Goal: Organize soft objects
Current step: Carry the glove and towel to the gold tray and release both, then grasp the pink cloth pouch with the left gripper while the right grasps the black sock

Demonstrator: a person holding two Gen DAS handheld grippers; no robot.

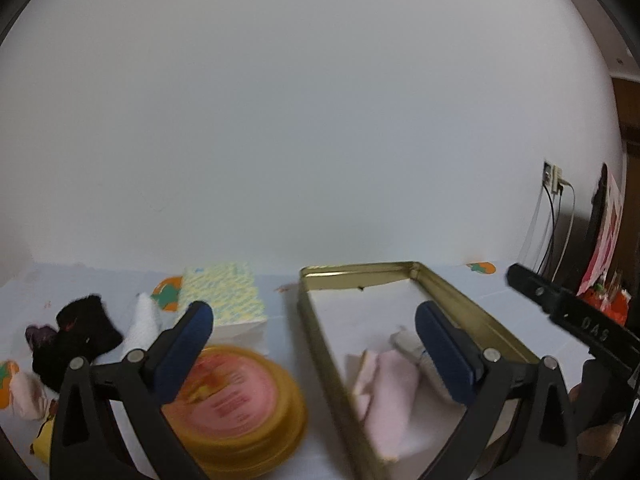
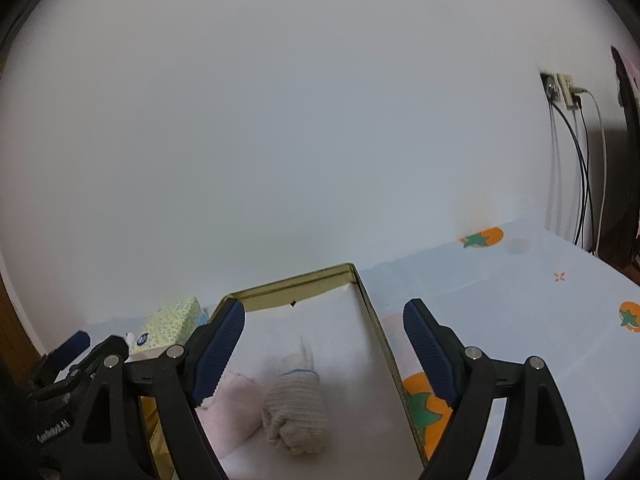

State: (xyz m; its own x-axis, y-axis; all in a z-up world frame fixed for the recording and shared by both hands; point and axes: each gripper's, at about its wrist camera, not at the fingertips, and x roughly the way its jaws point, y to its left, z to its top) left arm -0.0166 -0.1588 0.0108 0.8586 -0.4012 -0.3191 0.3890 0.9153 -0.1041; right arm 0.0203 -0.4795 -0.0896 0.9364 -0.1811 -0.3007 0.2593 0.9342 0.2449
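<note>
An open gold tin (image 1: 472, 304) stands on the table with a pink cloth (image 1: 388, 396) and a rolled beige sock (image 1: 408, 342) inside. My left gripper (image 1: 316, 332) is open wide with nothing between its pads, straddling the tin's left wall. In the right wrist view my right gripper (image 2: 324, 340) hangs open over the tin (image 2: 376, 320). The beige sock (image 2: 296, 416) lies loose below it, beside the pink cloth (image 2: 228, 408). Left of the tin lie a black sock (image 1: 80, 332), a white sock (image 1: 144, 320) and a pale pink sock (image 1: 24, 396).
A round yellow tin with a pink lid (image 1: 236, 396) sits just left of the gold tin, and a patterned tissue pack (image 1: 228, 300) lies behind it. The wall is close behind. Cables and a socket (image 2: 564, 92) are at the far right. The tablecloth (image 2: 520, 300) spreads to the right.
</note>
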